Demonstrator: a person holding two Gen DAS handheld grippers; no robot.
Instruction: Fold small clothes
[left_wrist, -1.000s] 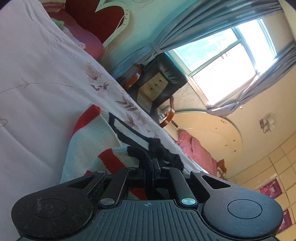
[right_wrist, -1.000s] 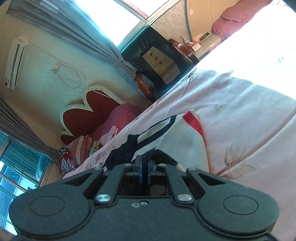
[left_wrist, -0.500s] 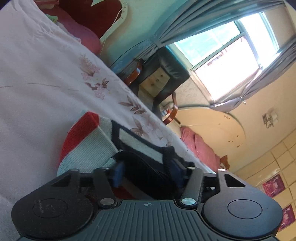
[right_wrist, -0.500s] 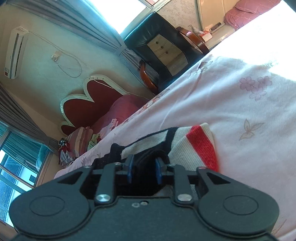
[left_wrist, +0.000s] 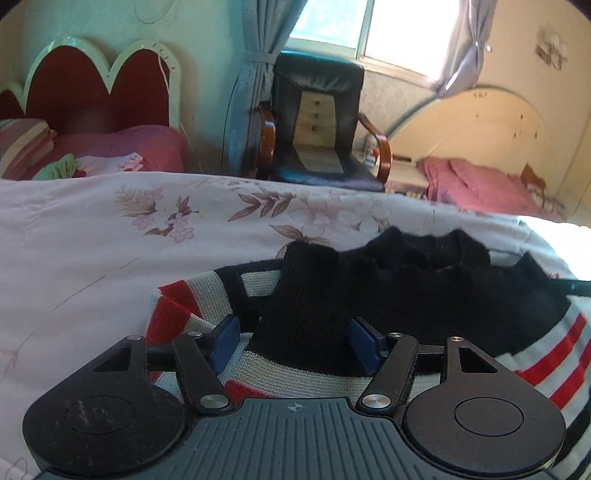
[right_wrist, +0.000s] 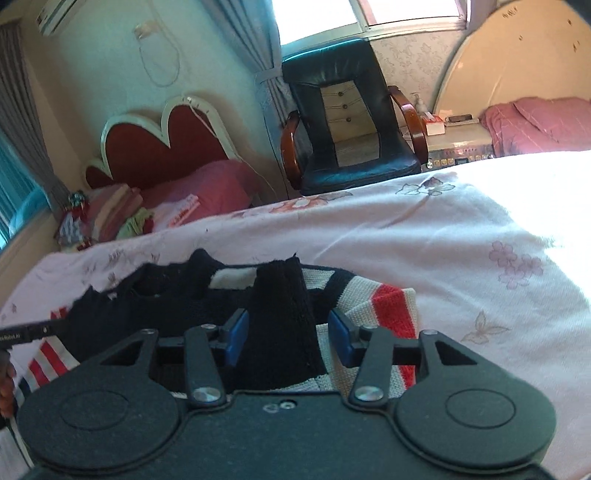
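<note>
Sweater (left_wrist: 461, 302) lies on the bed (left_wrist: 92, 251), cuffs between my fingers; my left gripper (left_wrist: 295, 338) and right gripper (right_wrist: 286, 334) stand wide, holding nothing; I should withdraw level, avoiding snagging the knit

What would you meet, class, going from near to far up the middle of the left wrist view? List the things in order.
left gripper with jaws apart → black sleeve cuff of the striped sweater → floral bedsheet → black armchair → window.
</note>
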